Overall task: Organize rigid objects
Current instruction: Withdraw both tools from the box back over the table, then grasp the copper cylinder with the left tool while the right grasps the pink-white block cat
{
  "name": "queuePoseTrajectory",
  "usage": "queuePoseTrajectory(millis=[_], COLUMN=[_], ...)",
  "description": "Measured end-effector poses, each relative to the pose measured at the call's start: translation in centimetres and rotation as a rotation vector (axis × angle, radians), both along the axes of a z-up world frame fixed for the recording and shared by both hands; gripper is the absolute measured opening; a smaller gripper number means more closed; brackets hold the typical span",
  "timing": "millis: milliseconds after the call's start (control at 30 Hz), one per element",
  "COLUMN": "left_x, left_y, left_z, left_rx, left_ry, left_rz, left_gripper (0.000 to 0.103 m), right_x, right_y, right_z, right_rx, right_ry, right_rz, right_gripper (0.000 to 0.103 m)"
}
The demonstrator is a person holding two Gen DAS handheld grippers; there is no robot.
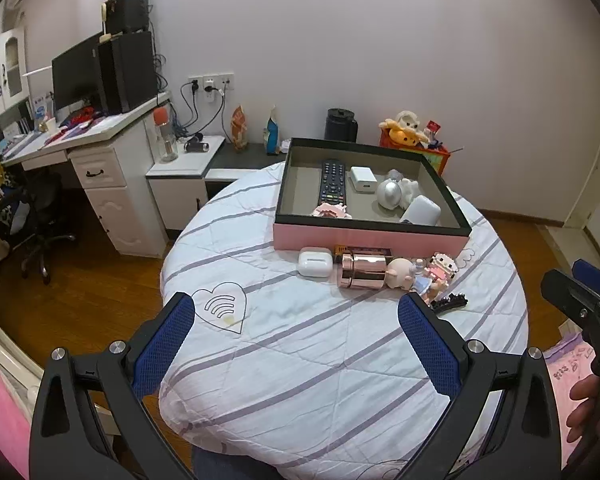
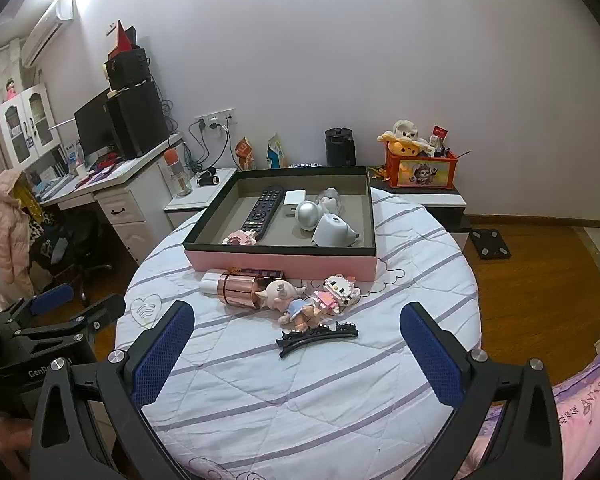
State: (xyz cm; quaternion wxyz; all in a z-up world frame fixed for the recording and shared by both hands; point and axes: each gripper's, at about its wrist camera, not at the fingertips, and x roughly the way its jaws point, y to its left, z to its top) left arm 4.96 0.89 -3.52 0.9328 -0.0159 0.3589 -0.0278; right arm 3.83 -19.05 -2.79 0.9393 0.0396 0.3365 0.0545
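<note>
Scanning from the left, we find our left gripper (image 1: pixel 296 344) hovering over the quilted table cover (image 1: pixel 300 368), its blue-padded fingers (image 1: pixel 164 344) spread wide and holding nothing. Ahead of it, along the near wall of the pink tray (image 1: pixel 364 238), lies the row of loose items: first the white earbud case (image 1: pixel 315 262), then the rose-gold cylinder (image 1: pixel 366 270) on its side with its long axis running left to right, then the small doll (image 1: pixel 402 274), the pink block figure (image 1: pixel 444 268), and nearest us the black hair clip (image 2: pixel 318 338).

Inside the tray we already see a remote (image 2: pixel 262 210), a white charger (image 2: pixel 294 198), a silver round piece (image 2: pixel 310 212) and a white rounded piece (image 2: pixel 334 232), so we judge the sorting partly done.

Further right, our right gripper (image 2: pixel 296 354) is likewise spread and empty. The hair clip lies almost dead centre between its fingers, just ahead, its long axis crosswise to our reach. We judge the right hand the nearer one for that clip; since the fingers close along the clip's length, we would probably need to turn the wrist to pinch across its narrow width. The earbud case sits more in line with the left gripper's reach.
</note>
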Motion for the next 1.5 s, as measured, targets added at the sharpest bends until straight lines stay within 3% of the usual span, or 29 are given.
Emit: queuePoseTrajectory(millis=[533, 1033, 1367, 1500], left_x=[1.0, 6.7, 11.5, 12.5], left_y=[-0.8, -5.4, -6.8, -6.5], left_z=[-1.7, -7.0, -10.5, -11.3], left_rx=[0.002, 0.014, 0.016, -0.019], left_ry=[0.049, 0.117, 0.163, 0.166], left_rz=[-0.019, -0.092, -0.068, -0.068], left_gripper=[0.103, 0.103, 0.102, 0.103], right_x=[0.5, 3.0, 4.8, 5.6], right_y=[-1.5, -4.0, -5.6, -6.0], right_z=[-1.2, -5.2, -7.0, -7.8], right_rx=[-0.006, -0.009, 0.002, 0.007], right_ry=[0.035, 0.143, 0.189, 0.208], right_rz=[-0.036, -0.083, -0.101, -0.101], right_gripper=[0.103, 0.103, 0.103, 0.103])
